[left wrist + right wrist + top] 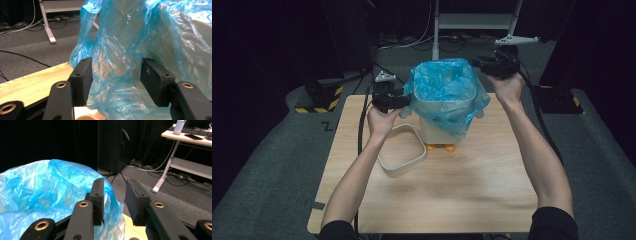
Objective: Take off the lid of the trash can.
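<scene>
A white bin [436,131] with orange feet stands at the back middle of the wooden table [452,192], lined with a crumpled blue plastic bag [444,85] that hangs over its rim. My left gripper [407,101] is at the bin's left side. In the left gripper view its jaws [116,62] stand apart with the blue bag [120,37] bulging between them; I cannot tell if the pads press it. My right gripper [478,62] hovers above the bin's far right corner. Its jaws [115,182] are open with nothing between them, just past the bag [50,190].
A white square ring [384,164] lies on the table in front of the bin, under my left forearm. Black stands with yellow-black striped feet [319,103] flank the table on the grey floor. A white desk frame [477,20] and cables are behind.
</scene>
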A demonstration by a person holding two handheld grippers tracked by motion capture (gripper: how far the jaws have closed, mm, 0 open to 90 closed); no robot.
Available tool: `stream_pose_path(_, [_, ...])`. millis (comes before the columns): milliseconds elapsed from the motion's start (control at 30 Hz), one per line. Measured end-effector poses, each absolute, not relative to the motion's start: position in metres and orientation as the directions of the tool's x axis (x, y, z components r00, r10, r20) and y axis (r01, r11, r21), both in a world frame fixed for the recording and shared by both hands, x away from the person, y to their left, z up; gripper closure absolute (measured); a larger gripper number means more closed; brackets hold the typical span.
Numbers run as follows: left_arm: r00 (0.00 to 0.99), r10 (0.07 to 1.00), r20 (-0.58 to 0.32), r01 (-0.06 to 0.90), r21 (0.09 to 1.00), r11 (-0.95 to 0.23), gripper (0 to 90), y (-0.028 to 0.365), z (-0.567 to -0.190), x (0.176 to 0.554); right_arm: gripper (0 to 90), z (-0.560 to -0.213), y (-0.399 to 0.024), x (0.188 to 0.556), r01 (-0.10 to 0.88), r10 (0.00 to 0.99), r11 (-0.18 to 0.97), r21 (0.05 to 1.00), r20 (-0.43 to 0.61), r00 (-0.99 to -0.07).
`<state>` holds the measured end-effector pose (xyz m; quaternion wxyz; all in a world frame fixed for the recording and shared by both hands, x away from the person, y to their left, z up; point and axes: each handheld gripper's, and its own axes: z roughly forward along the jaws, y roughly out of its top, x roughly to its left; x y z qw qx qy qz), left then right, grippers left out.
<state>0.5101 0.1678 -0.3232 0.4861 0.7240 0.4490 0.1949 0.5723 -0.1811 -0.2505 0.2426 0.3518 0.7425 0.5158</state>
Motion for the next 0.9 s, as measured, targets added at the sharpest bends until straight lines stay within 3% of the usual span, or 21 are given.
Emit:
stream_pose_path(467, [0.52, 0.84, -0.155, 0.459, 0.88, -0.122, 43.5, 0.167, -0.324, 0.512, 66.0, -0.252, -0.166, 0.586, 0.267, 0.749, 0.248, 0.931, -0.01, -0.662])
stream_pose_path(567, [0.52, 0.84, -0.154, 0.459, 0.88, -0.123, 43.5, 0.167, -0.324, 0.512, 70.2, -0.253, -0.164, 0.591, 0.275, 0.742, 0.262, 0.925, -0.012, -0.67])
stream_pose_path(733, [0.522, 0.839, -0.153, 0.459, 0.88, -0.125, 43.4, 0.167, -0.325, 0.512, 89.9, -0.255, -0.162, 0.597, 0.279, 0.723, 0.285, 0.917, -0.014, -0.691])
stream_pose_path(900, [0.52, 0.84, -0.153, 0.46, 0.879, -0.125, 43.5, 0.166, -0.325, 0.513, 90.0, -0.256, -0.163, 0.604, 0.278, 0.73, 0.285, 0.917, -0.02, -0.683])
